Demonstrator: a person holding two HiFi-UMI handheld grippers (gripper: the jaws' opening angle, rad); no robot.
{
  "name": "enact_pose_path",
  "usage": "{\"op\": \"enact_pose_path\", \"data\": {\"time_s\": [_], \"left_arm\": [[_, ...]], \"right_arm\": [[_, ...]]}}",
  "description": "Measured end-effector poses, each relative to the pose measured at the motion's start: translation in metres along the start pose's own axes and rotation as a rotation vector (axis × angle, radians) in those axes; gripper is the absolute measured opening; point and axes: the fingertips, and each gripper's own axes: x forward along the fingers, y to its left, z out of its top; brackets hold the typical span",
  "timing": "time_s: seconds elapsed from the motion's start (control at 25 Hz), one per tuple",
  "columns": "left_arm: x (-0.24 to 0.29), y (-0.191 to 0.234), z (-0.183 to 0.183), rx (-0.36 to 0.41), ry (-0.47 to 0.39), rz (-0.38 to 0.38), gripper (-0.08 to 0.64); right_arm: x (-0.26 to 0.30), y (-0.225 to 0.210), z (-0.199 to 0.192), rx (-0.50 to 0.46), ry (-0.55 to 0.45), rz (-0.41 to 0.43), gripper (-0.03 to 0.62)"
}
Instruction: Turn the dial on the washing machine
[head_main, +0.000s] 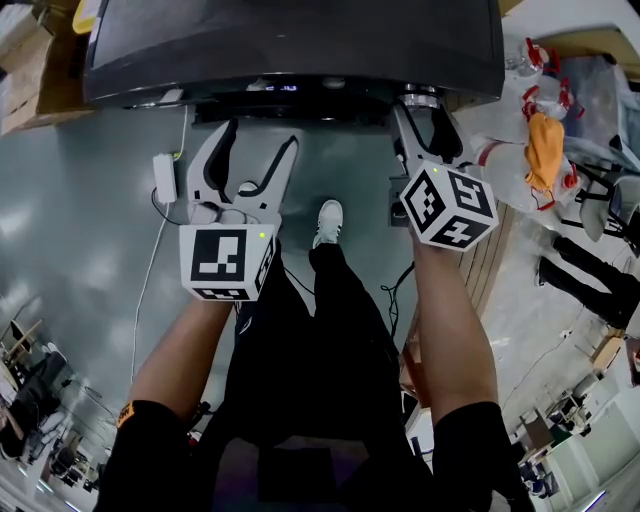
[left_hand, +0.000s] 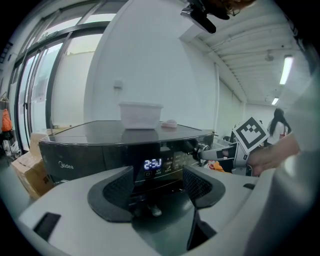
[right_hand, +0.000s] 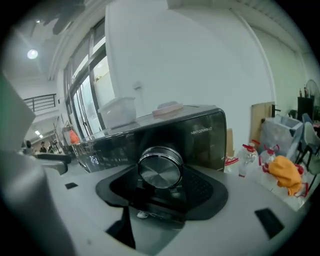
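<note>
The dark washing machine (head_main: 300, 40) stands in front of me, its lit display (left_hand: 152, 163) on the front panel. Its round metal dial (right_hand: 160, 168) sits at the panel's right end, also visible as the dial (head_main: 420, 98) in the head view. My right gripper (right_hand: 162, 181) reaches up to the panel with the dial between its black pads, which press on its rim. That right gripper (left_hand: 216, 154) also shows in the left gripper view, at the dial. My left gripper (head_main: 258, 140) hangs open before the display, a little short of the panel, holding nothing.
A white plastic tub (left_hand: 141, 115) and a small pink thing (right_hand: 169, 107) rest on the machine's lid. Cardboard boxes (left_hand: 27, 167) stand to its left. Bottles and an orange cloth (head_main: 545, 150) lie at the right. A white power adapter (head_main: 164, 175) with cable lies on the floor.
</note>
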Motion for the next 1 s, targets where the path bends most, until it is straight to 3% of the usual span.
{"op": "enact_pose_path", "data": {"time_s": [0.08, 0.24, 0.32, 0.48, 0.64, 0.88, 1.0], "left_arm": [[0.000, 0.000, 0.001, 0.007, -0.001, -0.001, 0.296], [-0.001, -0.002, 0.004, 0.026, -0.008, 0.000, 0.296], [-0.002, -0.003, 0.005, 0.031, -0.011, -0.003, 0.295], [-0.004, -0.004, 0.004, 0.032, -0.009, -0.006, 0.296], [-0.006, -0.007, 0.002, 0.023, -0.004, -0.012, 0.295], [-0.008, -0.009, 0.002, 0.012, -0.015, -0.017, 0.295], [-0.009, -0.010, 0.003, 0.006, -0.019, -0.019, 0.295]], "right_arm": [[-0.001, 0.002, -0.002, -0.134, 0.008, -0.039, 0.296], [-0.003, 0.012, 0.001, -0.503, 0.011, -0.140, 0.313], [-0.002, 0.016, 0.002, -0.582, 0.014, -0.159, 0.313], [-0.002, 0.014, 0.002, -0.643, 0.020, -0.204, 0.311], [-0.003, 0.011, 0.002, -0.555, 0.018, -0.190, 0.285], [-0.002, 0.001, 0.003, -0.086, -0.026, -0.082, 0.284], [-0.002, -0.001, 0.003, 0.012, -0.034, -0.058, 0.285]]}}
